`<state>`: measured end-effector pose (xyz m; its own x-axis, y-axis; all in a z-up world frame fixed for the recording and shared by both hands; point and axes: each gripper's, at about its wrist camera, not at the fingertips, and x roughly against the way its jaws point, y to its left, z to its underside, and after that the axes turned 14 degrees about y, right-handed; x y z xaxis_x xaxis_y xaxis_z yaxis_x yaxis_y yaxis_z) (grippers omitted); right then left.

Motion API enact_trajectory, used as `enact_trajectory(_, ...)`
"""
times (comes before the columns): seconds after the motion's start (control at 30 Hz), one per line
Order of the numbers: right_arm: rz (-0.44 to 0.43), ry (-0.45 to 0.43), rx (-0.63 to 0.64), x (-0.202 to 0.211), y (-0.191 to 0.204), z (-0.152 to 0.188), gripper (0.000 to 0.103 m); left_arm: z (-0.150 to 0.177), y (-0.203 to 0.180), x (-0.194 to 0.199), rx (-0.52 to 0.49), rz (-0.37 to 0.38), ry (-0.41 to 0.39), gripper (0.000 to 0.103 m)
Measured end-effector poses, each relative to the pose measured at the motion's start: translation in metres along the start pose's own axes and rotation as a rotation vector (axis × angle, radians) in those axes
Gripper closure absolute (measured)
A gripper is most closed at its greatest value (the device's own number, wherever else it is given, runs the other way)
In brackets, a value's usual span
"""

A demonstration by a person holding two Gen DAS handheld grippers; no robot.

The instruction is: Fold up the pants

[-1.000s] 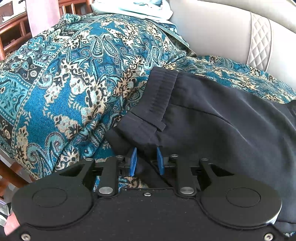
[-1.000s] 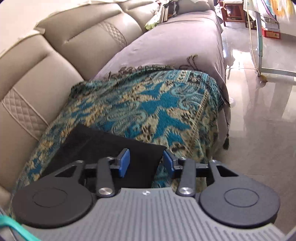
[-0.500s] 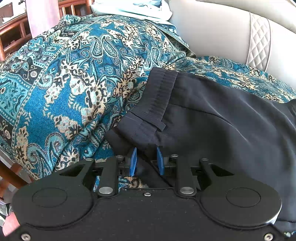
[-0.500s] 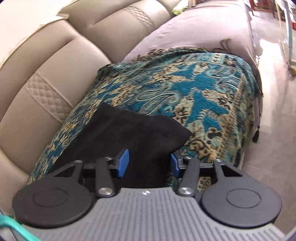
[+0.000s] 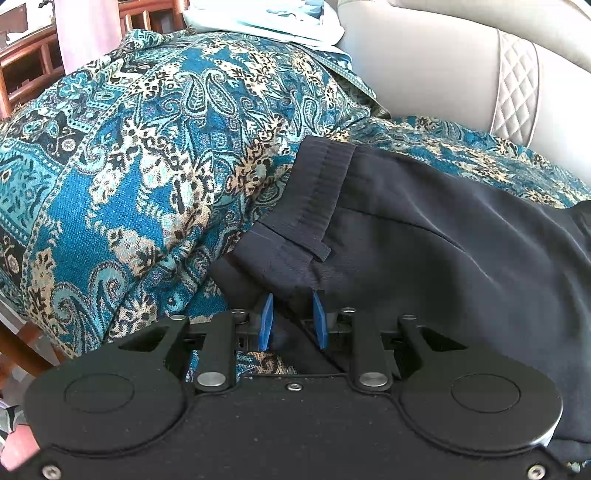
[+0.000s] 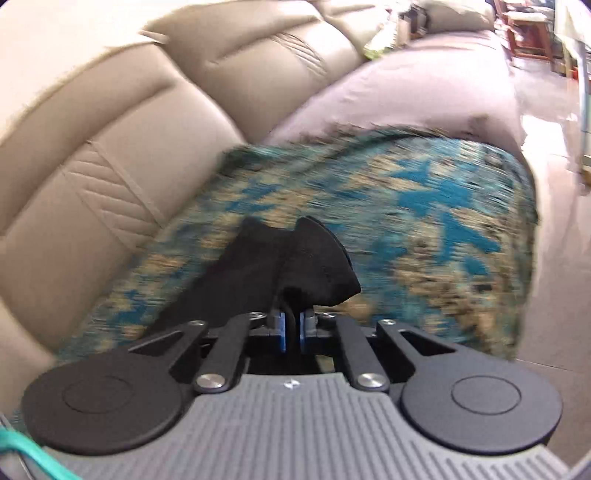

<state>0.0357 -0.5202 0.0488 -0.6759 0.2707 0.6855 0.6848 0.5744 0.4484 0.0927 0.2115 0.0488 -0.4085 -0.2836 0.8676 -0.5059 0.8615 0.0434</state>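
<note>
At lower centre of each view, the right gripper (image 6: 291, 330) pinches the black pants (image 6: 314, 258) tight, while the left gripper (image 5: 292, 321) clasps their waistband (image 5: 295, 258).

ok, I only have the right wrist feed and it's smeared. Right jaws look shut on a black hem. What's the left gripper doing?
Observer: The left gripper has the waistband end of the pants bunched between its blue pads.
Operator: Anything else lying at that end?
Observer: A pale folded cloth lies on the patterned throw beyond the waistband.
Operator: And the waistband itself?
Observer: Ribbed elastic with a belt loop, lying on the throw.
</note>
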Motion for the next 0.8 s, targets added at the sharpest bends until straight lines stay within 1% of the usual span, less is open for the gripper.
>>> enact_trajectory(0.07, -0.066, -0.005, 0.092, 0.009, 0.038, 0.014, 0.095, 0.001, 0.0, 0.0, 0.001, 0.0, -0.006, 0.079)
enact_trajectory(0.1, -0.091, -0.001, 0.148, 0.012, 0.058, 0.024, 0.095, 0.002, 0.0, 0.0, 0.016, -0.003, 0.012, 0.079)
enact_trajectory(0.17, -0.154, 0.029, 0.302, 0.017, 0.111, 0.058, 0.095, 0.002, 0.002, 0.0, 0.025, 0.006, 0.009, 0.079)
enact_trajectory(0.23, -0.242, 0.087, 0.444, 0.024, 0.158, 0.103, 0.095, 0.003, 0.004, 0.0, 0.031, 0.017, 0.007, 0.079)
enact_trajectory(0.33, -0.378, 0.226, 0.664, 0.034, 0.216, 0.191, 0.095, 0.003, 0.008, -0.001, 0.045, 0.042, 0.007, 0.08)
enact_trajectory(0.4, -0.436, 0.298, 0.772, 0.039, 0.236, 0.239, 0.094, 0.003, 0.011, -0.001, 0.05, 0.053, 0.007, 0.079)
enact_trajectory(0.47, -0.463, 0.344, 0.866, 0.045, 0.249, 0.281, 0.094, 0.004, 0.011, -0.001, 0.047, 0.058, 0.003, 0.079)
enact_trajectory(0.5, -0.464, 0.351, 0.909, 0.047, 0.252, 0.297, 0.094, 0.004, 0.012, -0.001, 0.046, 0.06, 0.0, 0.079)
enact_trajectory(0.53, -0.466, 0.33, 0.952, 0.053, 0.254, 0.311, 0.094, 0.005, 0.012, -0.001, 0.045, 0.063, -0.003, 0.079)
enact_trajectory(0.57, -0.452, 0.289, 1.007, 0.061, 0.256, 0.322, 0.092, 0.005, 0.012, -0.001, 0.046, 0.066, -0.005, 0.079)
enact_trajectory(0.63, -0.414, 0.222, 1.128, 0.072, 0.26, 0.339, 0.074, 0.007, 0.013, -0.002, 0.049, 0.075, -0.012, 0.079)
enact_trajectory(0.7, -0.408, 0.199, 1.204, 0.079, 0.26, 0.348, 0.048, 0.008, 0.014, -0.001, 0.05, 0.08, -0.019, 0.078)
enact_trajectory(0.8, -0.438, 0.202, 1.291, 0.093, 0.257, 0.356, 0.041, 0.01, 0.013, -0.001, 0.038, 0.078, -0.03, 0.078)
